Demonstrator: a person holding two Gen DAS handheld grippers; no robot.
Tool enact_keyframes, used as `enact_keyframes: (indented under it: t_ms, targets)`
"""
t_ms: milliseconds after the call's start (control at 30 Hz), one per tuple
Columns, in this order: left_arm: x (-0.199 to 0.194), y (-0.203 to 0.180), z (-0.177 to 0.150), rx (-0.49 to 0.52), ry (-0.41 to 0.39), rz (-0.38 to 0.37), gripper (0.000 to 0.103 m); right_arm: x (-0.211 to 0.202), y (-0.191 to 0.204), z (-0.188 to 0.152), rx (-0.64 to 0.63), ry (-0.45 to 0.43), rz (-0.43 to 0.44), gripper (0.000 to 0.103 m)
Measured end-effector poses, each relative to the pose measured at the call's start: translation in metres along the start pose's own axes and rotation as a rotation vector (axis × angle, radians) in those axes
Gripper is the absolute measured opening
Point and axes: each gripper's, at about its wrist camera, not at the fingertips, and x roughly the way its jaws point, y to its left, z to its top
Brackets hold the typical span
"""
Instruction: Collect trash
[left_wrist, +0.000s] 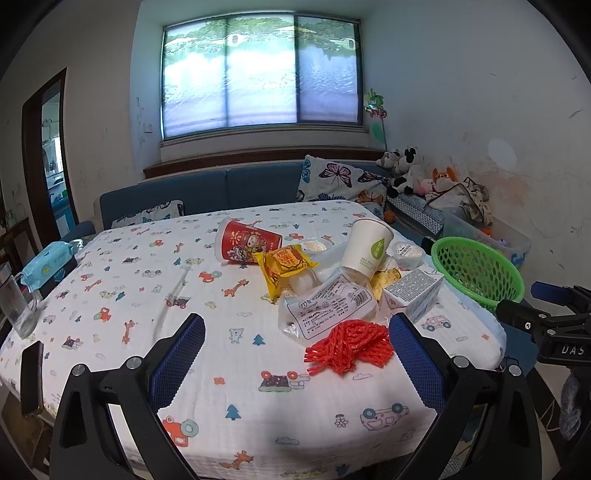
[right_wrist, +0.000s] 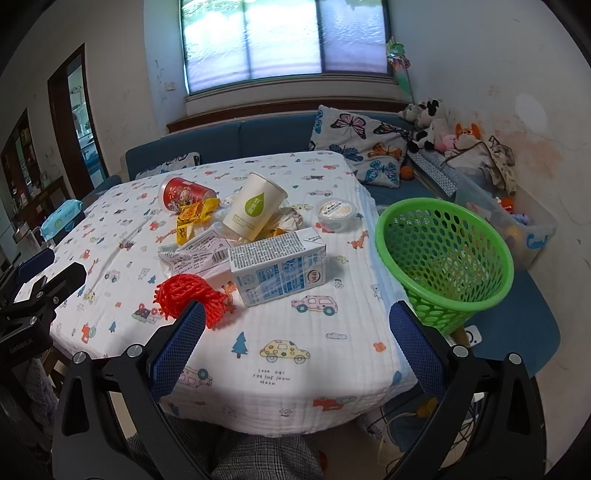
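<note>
OK, left wrist view: left gripper (left_wrist: 297, 354) spread wide, nothing between its pads, low center over the table (left_wrist: 122, 295). Trash pile sits center-right: red cup (left_wrist: 247, 242) on its side, yellow wrapper (left_wrist: 286, 266), white cup (left_wrist: 365, 247), clear bag (left_wrist: 328, 306), red net (left_wrist: 349, 343), carton (left_wrist: 413, 291). Green basket (left_wrist: 476, 269) at right edge.

Right wrist view: right gripper (right_wrist: 297, 354) also spread, empty. Carton (right_wrist: 279, 269) center, net (right_wrist: 192, 295) touching the left pad, basket (right_wrist: 443, 254) right, off the table edge.
</note>
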Motion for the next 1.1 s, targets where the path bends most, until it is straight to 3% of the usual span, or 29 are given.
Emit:
enact_keyframes:
  t_ms: [1100]
  targets:
    - [0.005,-0.002,-0.006,-0.005,0.013,0.000,0.097,0.016,-0.002,0.000,0.006,0.027,0.008,0.099]
